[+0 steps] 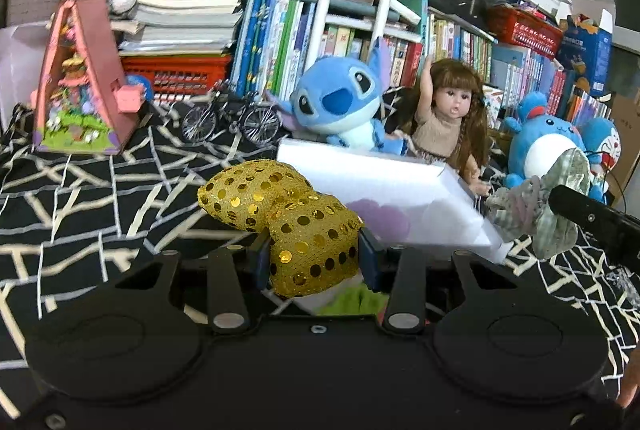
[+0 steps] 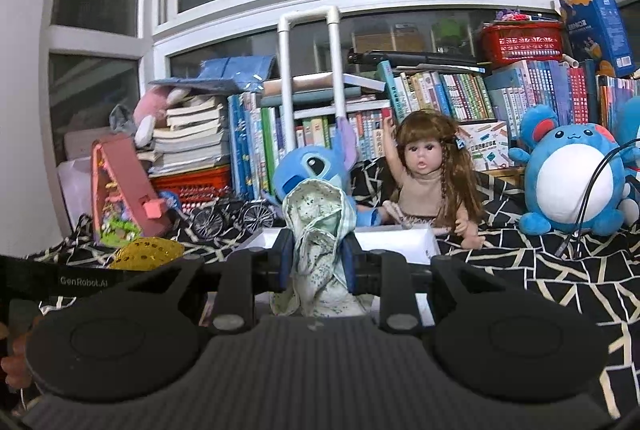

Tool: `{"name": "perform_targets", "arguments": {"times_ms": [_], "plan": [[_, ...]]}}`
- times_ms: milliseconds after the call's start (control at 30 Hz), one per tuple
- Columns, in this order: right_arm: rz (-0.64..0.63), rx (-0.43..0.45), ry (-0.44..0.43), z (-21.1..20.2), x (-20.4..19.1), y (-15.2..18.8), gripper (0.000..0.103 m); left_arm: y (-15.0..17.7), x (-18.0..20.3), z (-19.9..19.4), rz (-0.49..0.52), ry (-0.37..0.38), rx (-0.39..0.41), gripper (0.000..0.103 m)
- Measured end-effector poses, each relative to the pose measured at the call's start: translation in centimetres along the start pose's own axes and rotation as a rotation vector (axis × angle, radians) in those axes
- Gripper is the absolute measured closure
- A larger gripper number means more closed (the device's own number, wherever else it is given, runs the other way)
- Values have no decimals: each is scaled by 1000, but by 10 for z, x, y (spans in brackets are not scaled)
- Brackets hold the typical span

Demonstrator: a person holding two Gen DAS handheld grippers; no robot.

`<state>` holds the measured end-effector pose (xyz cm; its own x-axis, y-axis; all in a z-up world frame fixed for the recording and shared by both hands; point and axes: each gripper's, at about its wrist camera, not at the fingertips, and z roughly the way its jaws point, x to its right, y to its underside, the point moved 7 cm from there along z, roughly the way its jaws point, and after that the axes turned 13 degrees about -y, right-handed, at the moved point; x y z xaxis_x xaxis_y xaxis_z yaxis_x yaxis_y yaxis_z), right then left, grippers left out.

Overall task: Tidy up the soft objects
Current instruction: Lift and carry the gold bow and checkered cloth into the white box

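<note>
Your left gripper (image 1: pixel 314 254) fingers clamp the gold sequined bow (image 1: pixel 280 205) and your right gripper (image 2: pixel 318 262) fingers pinch the green floral scrunchie (image 2: pixel 320 230), both poised near the white box (image 1: pixel 400 185), likely for dropping in.

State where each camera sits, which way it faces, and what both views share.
Left wrist: sits on the left gripper, facing forward over the white box to the bookshelf; its jaws clamp a gold bow, and the right gripper enters at right.
Right wrist: sits on the right gripper, facing the same shelf; its jaws clamp a green cloth.
Shared: the doll, blue plush, box, bow and cloth.
</note>
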<state>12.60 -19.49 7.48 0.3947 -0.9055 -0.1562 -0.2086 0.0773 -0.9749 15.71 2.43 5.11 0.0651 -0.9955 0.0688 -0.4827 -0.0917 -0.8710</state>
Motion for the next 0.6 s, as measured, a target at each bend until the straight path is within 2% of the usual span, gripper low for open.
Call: {"name": "perform_targets", "arguments": {"times_ms": [267, 600], "plan": [[69, 0, 21, 18, 27, -23, 73, -37, 16, 21, 1, 69, 11, 62], [105, -42, 104, 46, 69, -36, 73, -51, 40, 72, 58, 94, -68, 62]]}}
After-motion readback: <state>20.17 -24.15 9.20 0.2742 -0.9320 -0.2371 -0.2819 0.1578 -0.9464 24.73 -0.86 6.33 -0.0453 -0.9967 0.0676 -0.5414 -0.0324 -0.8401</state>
